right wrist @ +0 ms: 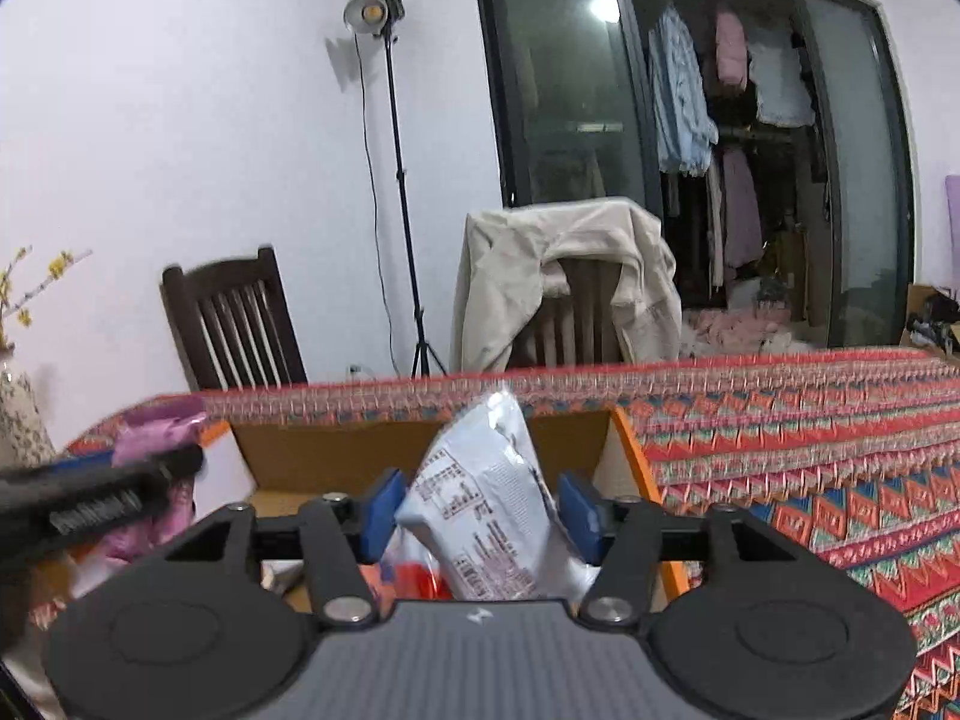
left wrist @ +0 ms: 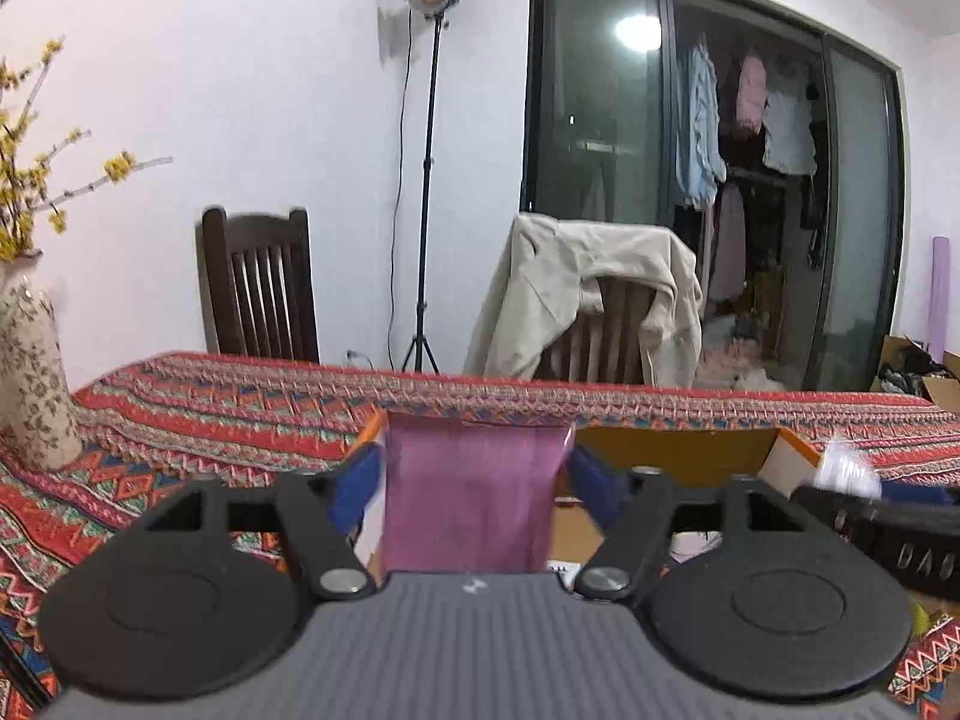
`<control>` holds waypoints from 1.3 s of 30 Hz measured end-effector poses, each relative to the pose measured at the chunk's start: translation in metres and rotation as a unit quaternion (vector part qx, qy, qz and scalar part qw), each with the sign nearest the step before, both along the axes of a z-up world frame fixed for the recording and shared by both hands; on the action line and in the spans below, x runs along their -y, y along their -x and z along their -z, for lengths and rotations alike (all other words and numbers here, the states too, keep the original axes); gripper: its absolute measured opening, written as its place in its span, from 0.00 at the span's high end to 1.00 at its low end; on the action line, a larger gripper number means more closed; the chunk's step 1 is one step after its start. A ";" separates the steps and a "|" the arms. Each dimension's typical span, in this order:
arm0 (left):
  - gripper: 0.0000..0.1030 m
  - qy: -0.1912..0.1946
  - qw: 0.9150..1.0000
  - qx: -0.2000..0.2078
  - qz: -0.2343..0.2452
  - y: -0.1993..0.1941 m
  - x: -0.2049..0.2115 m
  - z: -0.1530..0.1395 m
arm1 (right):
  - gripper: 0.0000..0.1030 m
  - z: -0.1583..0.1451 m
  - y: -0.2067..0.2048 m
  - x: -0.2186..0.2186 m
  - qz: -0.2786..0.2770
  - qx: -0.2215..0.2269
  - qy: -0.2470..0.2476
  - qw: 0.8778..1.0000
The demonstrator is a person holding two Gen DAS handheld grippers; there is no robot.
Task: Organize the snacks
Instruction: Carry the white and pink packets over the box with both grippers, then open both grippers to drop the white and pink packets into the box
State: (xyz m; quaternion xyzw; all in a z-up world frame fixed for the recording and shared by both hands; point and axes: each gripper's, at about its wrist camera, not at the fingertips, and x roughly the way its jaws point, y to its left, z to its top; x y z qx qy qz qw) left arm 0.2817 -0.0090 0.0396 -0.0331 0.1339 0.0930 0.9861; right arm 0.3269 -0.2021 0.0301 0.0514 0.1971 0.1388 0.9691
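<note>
Over the counter: both tools hovered above an open cardboard box that sat on the patterned cloth.
Counter: covered by a red, teal and orange zigzag cloth; flowered vase with yellow blossom twigs stood at its left end.
Room: white wall, light on a tripod stand, dark wooden chair, second chair draped with a beige jacket, dark glass sliding doors with clothes hanging behind.
Edges: far counter edge ran just behind the box; box had an orange rim, right wall close to the right tool.
Open room: bare cloth stretched right of the box; left side bounded by the vase.
Left tool: pointed slightly downward, blue pads stood just off the sides of a purple snack pouch, slim gap both sides, jaws apart, not pressing; pouch upright over the box's left part.
Right tool: tilted a bit down, jaws parted around a white snack packet, packet leaned left, left pad near or touching, right pad clear; lower end down in the box.
Spacing: tools side by side, near each other, not touching.
</note>
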 end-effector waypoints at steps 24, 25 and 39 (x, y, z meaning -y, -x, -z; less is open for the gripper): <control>0.00 0.040 0.998 0.039 -0.004 0.060 -0.008 -0.032 | 0.00 -0.014 0.047 0.017 0.012 0.019 -0.008 1.000; 0.00 0.044 0.998 0.038 -0.001 0.065 -0.008 -0.035 | 0.00 -0.018 0.053 0.018 0.011 0.022 -0.008 1.000; 0.00 0.039 0.998 0.016 0.050 0.140 -0.012 -0.031 | 0.00 -0.013 0.139 0.042 -0.012 0.031 0.000 0.999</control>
